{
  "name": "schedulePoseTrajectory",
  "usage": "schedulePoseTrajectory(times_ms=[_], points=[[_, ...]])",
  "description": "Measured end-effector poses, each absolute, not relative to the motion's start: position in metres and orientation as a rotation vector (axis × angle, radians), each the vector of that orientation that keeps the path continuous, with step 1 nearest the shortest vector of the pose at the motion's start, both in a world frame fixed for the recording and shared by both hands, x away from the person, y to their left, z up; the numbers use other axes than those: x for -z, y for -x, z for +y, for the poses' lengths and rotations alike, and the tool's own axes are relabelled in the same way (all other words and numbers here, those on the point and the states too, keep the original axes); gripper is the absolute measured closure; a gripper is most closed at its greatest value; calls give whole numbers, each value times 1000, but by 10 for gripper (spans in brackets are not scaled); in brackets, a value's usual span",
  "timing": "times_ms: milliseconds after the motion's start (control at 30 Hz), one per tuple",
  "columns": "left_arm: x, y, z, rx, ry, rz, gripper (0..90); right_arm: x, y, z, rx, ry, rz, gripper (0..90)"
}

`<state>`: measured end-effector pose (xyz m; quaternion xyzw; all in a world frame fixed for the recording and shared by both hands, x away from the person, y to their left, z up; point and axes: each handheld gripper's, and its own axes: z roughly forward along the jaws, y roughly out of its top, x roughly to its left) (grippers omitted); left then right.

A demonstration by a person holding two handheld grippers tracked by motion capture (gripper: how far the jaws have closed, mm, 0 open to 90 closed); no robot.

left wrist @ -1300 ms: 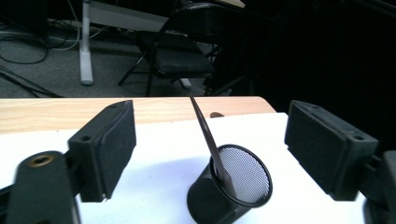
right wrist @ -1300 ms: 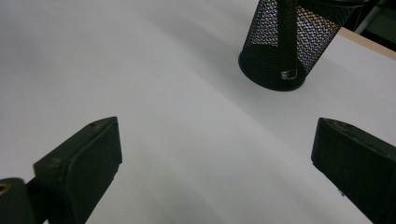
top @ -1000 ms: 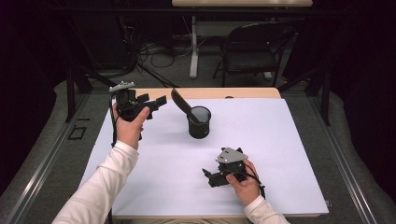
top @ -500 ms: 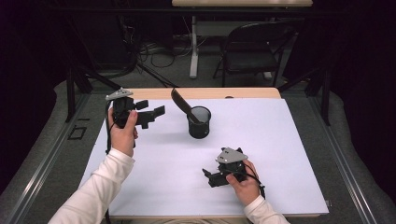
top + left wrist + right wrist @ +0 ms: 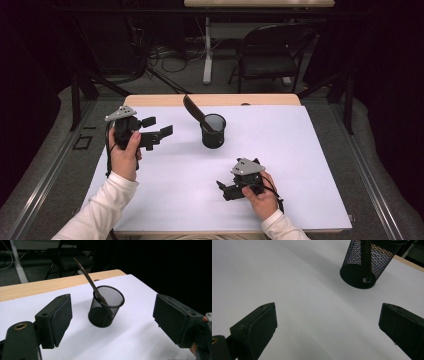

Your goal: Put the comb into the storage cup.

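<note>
Since the spoon (image 5: 194,111) leans in the mesh cup (image 5: 213,131) at frame centre, both sets of tongs stand released and empty, left gripper (image 5: 162,134) aimed at it, right gripper (image 5: 223,188) parked lower right.

No legible text or labels

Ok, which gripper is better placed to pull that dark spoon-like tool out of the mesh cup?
Probably left. The left gripper is raised, jaws open and aimed at the mesh cup, whose tool handle leans toward its side. The right gripper sits low on the table.
</note>
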<state>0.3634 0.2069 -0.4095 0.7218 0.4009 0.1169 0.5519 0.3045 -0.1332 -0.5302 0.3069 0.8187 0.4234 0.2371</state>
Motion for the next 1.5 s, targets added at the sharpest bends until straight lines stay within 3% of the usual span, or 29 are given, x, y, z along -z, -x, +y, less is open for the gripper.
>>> schedulePoseTrajectory(times_ms=[967, 1500], points=[[454, -294, 231, -308, -1728, 848, 167, 529, -305, -136, -1166, -853, 2230, 15], [485, -277, 235, -297, -1724, 772, 166, 528, -305, -136, -1170, -856, 2225, 15]])
